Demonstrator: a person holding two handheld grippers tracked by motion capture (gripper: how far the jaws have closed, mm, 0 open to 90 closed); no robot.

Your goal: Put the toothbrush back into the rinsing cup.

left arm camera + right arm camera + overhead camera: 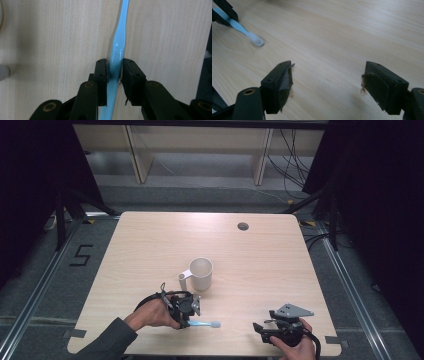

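I'm gripping the blue toothbrush (117,50) with the left gripper (186,312); right gripper (327,82) is idling spread wide. Probably heading for the mug (201,274) at 12 o'clock; not yet in.

Pale wood table (150,240), grommet hole (243,226) upper right of centre. Grey floor (45,285), "5" marking (81,255) at left. Light wooden frames (140,155) along top; black cables (292,160) upper right; dark sides.

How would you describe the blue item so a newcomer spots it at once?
Start at the wooden table and find the white cup near its middle. Just in front, the left gripper is shut on a toothbrush: the one slim, light-blue thing there, with a pale head.
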